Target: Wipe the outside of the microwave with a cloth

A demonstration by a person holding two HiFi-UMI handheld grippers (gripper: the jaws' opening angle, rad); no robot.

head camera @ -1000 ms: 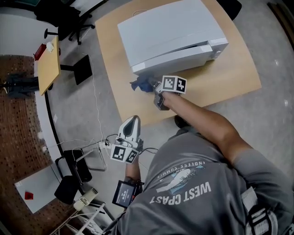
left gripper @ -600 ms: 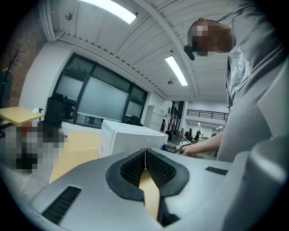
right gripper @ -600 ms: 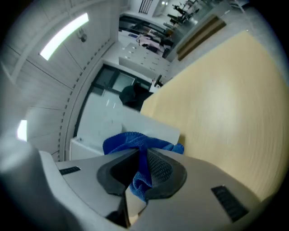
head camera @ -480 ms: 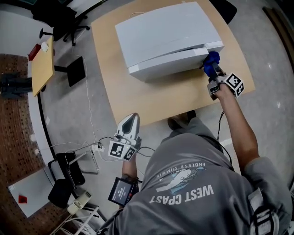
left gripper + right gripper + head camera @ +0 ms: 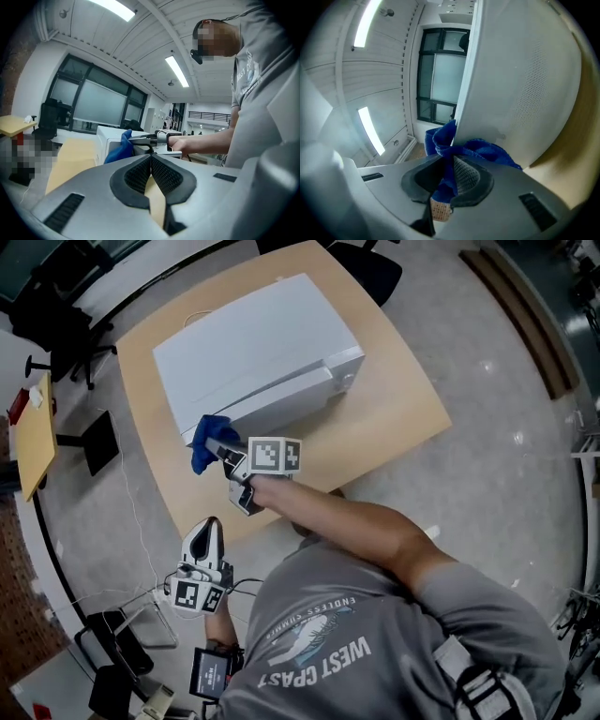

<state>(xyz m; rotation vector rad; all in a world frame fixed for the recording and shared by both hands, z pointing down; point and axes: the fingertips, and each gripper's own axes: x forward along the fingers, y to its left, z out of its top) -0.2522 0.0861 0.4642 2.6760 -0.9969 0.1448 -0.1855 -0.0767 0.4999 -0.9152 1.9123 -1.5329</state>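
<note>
The right gripper [image 5: 219,448] is clamping a blue cloth [image 5: 202,451] between its jaws. The right gripper view is showing a fold of the fabric squeezed between the ribbed pads, with the rest bunching out in front of them. The cloth is pressing against the white microwave [image 5: 253,352] at the near corner on the person's left, where the face turned toward the person is meeting a side wall dotted with small vent holes, and part of the fabric is wrapping round that edge. The microwave is sitting on a light wooden table [image 5: 398,418], and the person's bare right forearm [image 5: 356,521] is reaching in across the table's near edge. The left gripper [image 5: 210,526] is hanging low, off the table's near corner and over the grey floor [image 5: 487,465], pointing roughly toward the table. Its jaws are pressing together at the tips with nothing between them. In the left gripper view the right gripper and the cloth are showing just ahead, against the microwave. The person is wearing a grey printed T-shirt [image 5: 328,643], and a small screen device [image 5: 211,673] is sitting on the left wrist.
</note>
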